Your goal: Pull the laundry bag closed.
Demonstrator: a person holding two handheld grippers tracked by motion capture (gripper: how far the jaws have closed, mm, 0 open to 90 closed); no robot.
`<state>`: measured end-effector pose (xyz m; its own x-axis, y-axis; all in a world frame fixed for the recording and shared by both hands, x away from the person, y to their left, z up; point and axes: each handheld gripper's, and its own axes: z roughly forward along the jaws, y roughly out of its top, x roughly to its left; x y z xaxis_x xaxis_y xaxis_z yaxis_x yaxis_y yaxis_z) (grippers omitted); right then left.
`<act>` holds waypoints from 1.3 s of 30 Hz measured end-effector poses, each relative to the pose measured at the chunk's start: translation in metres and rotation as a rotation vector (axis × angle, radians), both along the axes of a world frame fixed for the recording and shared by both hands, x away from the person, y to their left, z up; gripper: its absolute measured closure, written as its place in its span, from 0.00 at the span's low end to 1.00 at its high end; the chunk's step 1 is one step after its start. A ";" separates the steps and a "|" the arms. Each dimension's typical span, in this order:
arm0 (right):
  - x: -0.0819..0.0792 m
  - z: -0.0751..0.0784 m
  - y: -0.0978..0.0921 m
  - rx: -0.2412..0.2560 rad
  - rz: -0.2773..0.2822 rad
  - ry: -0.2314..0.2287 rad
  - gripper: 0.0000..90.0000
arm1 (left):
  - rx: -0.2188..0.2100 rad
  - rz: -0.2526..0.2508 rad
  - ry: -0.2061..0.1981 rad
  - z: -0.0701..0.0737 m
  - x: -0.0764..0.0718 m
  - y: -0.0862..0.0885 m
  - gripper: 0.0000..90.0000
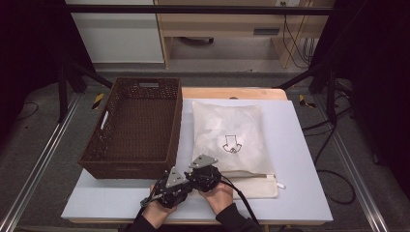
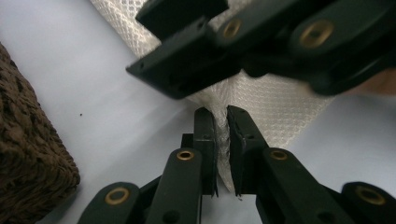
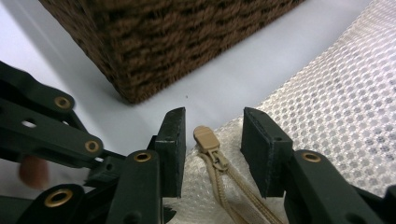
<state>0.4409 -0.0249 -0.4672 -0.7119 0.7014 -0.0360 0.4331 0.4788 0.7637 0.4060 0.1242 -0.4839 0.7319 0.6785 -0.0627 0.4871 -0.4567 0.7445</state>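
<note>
A white mesh bag (image 1: 227, 135) with a small black drawing lies flat on the white board (image 1: 300, 159); its tan zipper runs along the near edge. Both grippers meet at the bag's near left corner. In the left gripper view, my left gripper (image 2: 221, 115) is pinched shut on the corner of the mesh bag (image 2: 275, 98), with fabric squeezed between the jaws. My right gripper (image 3: 215, 119) is open, its jaws on either side of the tan zipper pull (image 3: 204, 136) without touching it. In the high view the left gripper (image 1: 176, 186) and right gripper (image 1: 202, 175) sit side by side.
A brown wicker basket (image 1: 133, 125), nothing inside it, stands just left of the bag; its corner (image 3: 163, 42) is close in front of the right gripper and at the left in the left gripper view (image 2: 28, 154). Bare board lies right of the bag.
</note>
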 end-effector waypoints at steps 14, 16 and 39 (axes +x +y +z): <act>0.003 0.012 -0.017 0.081 0.006 0.070 0.90 | 0.001 -0.002 0.003 0.000 0.000 0.000 0.90; 0.001 0.014 -0.021 0.098 0.013 0.078 0.91 | 0.000 -0.001 0.004 0.000 0.000 0.000 0.90; 0.008 0.000 -0.001 0.042 0.004 0.036 0.69 | 0.002 -0.001 -0.001 0.000 0.000 -0.001 0.90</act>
